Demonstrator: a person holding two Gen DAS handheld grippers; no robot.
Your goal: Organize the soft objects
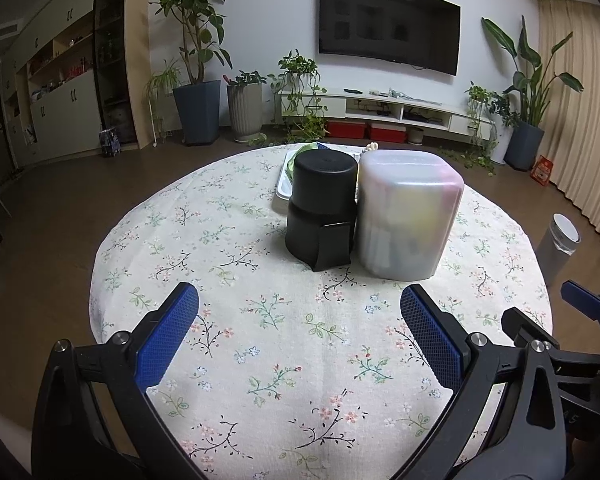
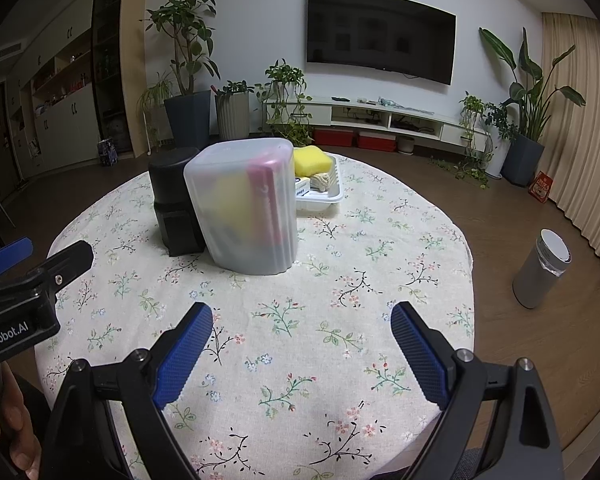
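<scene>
Both spread wide and empty: left gripper point(image 1: 299, 320) and right gripper point(image 2: 302, 330), hovering side by side over the near part of the counter point(image 2: 320, 360). Further back, frosted bin point(image 2: 246, 208) upright, touching black bin point(image 2: 172, 204) on its left. Behind them, white tray point(image 2: 332, 196) holding a yellow sponge point(image 2: 312, 162) and other soft items too small to tell.

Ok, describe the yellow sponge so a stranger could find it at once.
Start at the round table with the floral cloth. Behind the frosted translucent plastic container sits a white plastic tray. The yellow rectangular sponge lies in it, the only bright yellow block there.
</scene>
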